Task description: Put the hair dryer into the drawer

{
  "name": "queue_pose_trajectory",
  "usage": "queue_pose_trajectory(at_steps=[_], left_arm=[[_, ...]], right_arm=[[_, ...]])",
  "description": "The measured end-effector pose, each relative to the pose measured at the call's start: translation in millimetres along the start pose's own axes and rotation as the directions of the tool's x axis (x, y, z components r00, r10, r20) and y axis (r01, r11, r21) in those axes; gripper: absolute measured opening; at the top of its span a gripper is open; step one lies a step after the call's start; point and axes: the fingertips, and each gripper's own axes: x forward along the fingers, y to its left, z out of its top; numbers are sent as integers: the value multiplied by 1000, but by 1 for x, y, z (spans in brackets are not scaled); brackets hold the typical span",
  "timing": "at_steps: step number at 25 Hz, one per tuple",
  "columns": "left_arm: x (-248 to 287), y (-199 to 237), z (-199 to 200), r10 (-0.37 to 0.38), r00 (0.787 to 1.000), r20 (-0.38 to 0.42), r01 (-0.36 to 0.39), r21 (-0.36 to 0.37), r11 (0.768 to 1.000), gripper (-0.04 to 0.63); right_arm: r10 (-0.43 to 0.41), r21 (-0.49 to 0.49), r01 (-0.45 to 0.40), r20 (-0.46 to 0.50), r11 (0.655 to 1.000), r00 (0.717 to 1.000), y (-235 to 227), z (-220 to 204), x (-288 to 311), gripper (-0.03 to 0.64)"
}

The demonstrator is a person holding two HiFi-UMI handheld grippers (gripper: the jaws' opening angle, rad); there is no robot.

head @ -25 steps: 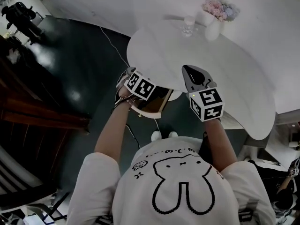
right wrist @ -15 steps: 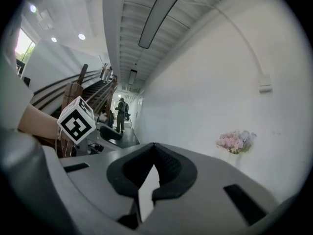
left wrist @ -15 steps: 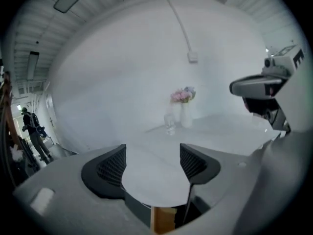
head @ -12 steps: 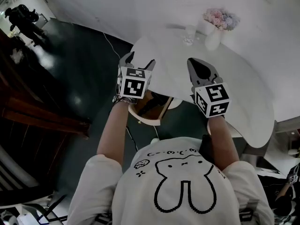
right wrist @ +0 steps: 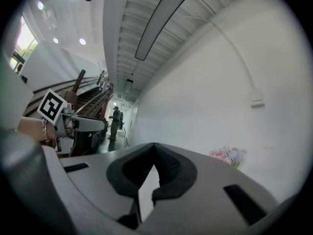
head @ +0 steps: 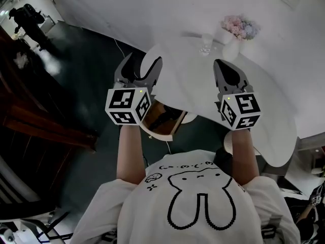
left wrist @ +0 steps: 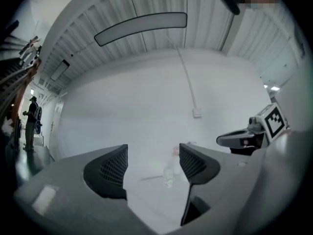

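left tool (head: 140,65) jaws apart, empty, above tabletop (head: 264,95) near-left edge | right tool (head: 227,69) jaws together, empty, above near edge | hair dryer shows in no view, heading cannot tell | glass (head: 205,43), vase (head: 231,37) at far edge

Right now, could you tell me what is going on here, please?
A person holds a gripper in each hand, both raised over the near edge of a white table. The left gripper is open and empty; the right gripper is shut on nothing. A glass and a vase of flowers stand at the table's far side. No hair dryer is in view, so the task does not seem under way.
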Motion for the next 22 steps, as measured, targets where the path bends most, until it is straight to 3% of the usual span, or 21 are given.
queue_pose_trajectory(at_steps=[2,5,8,16,22], left_arm=[[-5,3,12,21,1000,23,-22,48,999,325],[-13,12,28,99,993,65,-107,121,987,121],[-20,13,43,117,987,113,-133,147,980,23],[-31,10,82,106,972,209,-154,232,960,18],[-35,9,95,89,971,223,-150,274,950,18]], right_arm=[[-9,-10,9,24,1000,1000,-3,10,-3,0],[-15,-33,17,58,999,998,-5,27,-5,0],[-17,-71,24,89,997,996,-3,43,-7,0],[-15,-84,30,173,996,985,-6,72,-11,0],[-19,-110,41,192,993,981,-1,85,-14,0]])
